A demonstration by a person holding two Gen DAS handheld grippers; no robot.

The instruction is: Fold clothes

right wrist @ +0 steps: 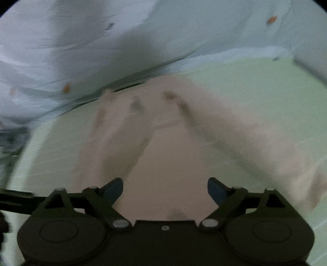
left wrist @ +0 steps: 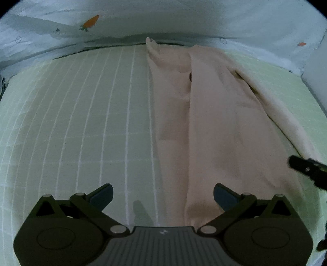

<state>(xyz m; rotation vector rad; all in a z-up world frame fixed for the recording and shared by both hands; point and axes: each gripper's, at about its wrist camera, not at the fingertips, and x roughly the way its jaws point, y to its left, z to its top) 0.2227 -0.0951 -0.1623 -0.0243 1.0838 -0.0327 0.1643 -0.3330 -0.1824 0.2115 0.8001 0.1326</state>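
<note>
Stretching from the upper centre of the left wrist view down to its lower right, a pale pink garment (left wrist: 214, 122) is seen laid in long lengthwise folds on a light green sheet (left wrist: 81, 114) ruled with white grid lines. The left gripper (left wrist: 163, 195) is shown at the bottom of the frame with its jaws spread wide apart and nothing held between them; its right-hand fingertip is placed over the garment's near edge, its left-hand one over bare sheet. The tip of the right gripper (left wrist: 306, 167) is caught at the right edge of the frame, beside the garment's outer fold. A pale blue bedcover (left wrist: 163, 18) printed with small orange carrots is visible across the top. In the right wrist view, which is heavily blurred, the right gripper (right wrist: 165, 191) is shown with jaws likewise apart and empty, poised over the pink garment (right wrist: 167, 147), which fills the centre of the frame and fans out toward the upper left and right. Green sheet (right wrist: 235, 81) is seen at either side, the blue bedcover (right wrist: 143, 30) above.
</note>
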